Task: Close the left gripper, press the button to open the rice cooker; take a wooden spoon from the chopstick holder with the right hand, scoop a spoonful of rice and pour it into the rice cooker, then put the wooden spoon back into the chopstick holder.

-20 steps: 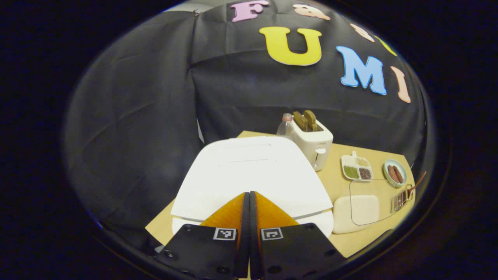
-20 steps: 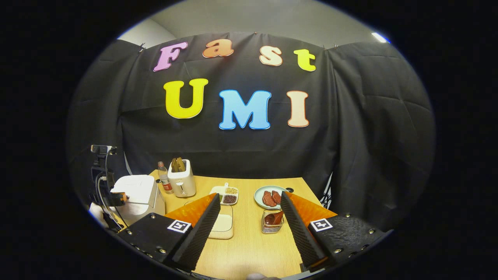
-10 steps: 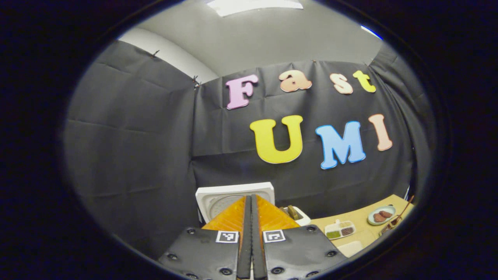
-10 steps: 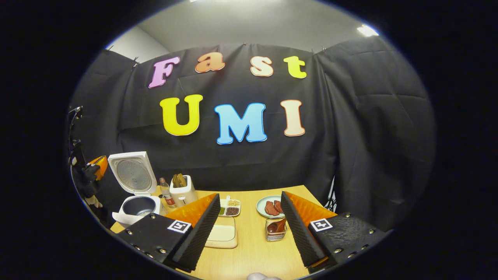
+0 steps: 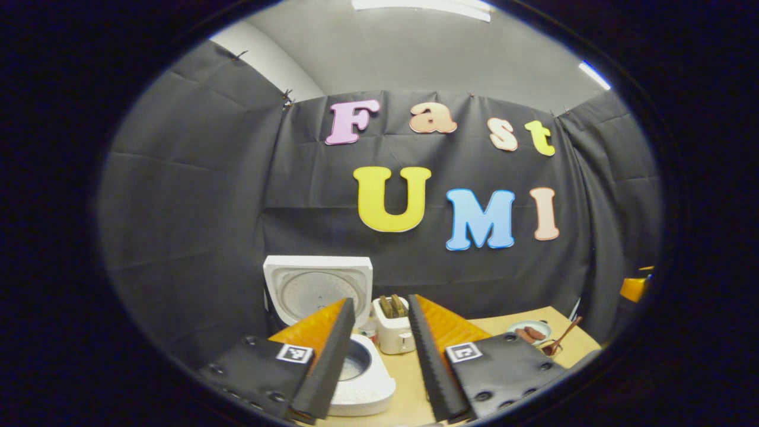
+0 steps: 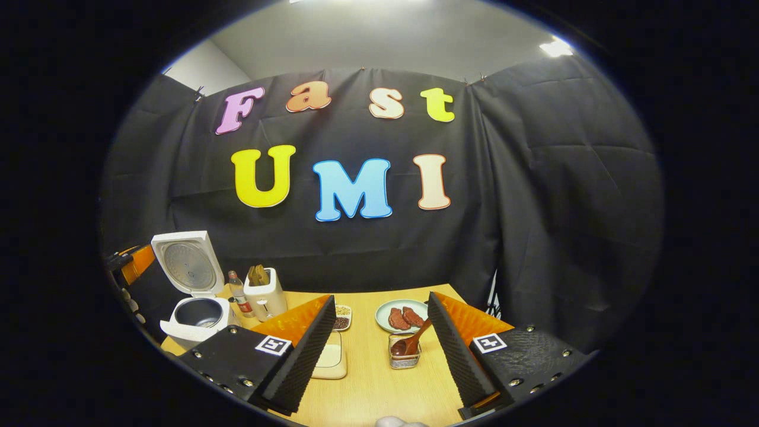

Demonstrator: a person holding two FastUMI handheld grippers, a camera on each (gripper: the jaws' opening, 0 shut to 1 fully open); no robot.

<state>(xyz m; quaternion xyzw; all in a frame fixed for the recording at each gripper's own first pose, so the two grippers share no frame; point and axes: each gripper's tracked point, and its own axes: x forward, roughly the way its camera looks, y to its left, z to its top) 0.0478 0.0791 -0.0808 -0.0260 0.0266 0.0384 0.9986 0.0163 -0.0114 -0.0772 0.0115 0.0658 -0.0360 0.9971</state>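
White rice cooker [image 6: 193, 317] sits at the table's [image 6: 379, 385] far left corner, lid [image 6: 185, 264] standing upright and fully open, inner pot bare to view. In the left gripper view we see the same cooker [image 5: 362, 379] just below the fingers, lid [image 5: 318, 284] up behind it.

We see the left gripper [image 5: 379, 356] with fingers apart, nothing between them, raised in front of the cooker. In the right gripper view it shows as an orange bit at the far left, beside the lid [image 6: 133, 264].

We see the right gripper [image 6: 379, 350] also spread wide, holding nothing, hanging over the table's near edge.

Wooden spoon [image 6: 409, 344] stands in the chopstick holder [image 6: 405, 356], bowl end down, handle leaning up and to the right. Holder sits near the middle of the table, between the right gripper's fingers in that view but well beyond them, not touched. In the left gripper view the spoon [image 5: 560, 341] leans at the table's right edge.

Rice container [image 6: 331, 359], shallow with a clear lid, lies left of the holder, partly hidden by the gripper's left finger. Behind the holder is a plate [image 6: 400, 314] with brown pieces. A small divided dish of grains [image 6: 342, 317] sits left of the plate. White toaster [image 6: 264, 293] stands along the far edge right of the cooker, with a bottle [image 6: 239, 295] between them.
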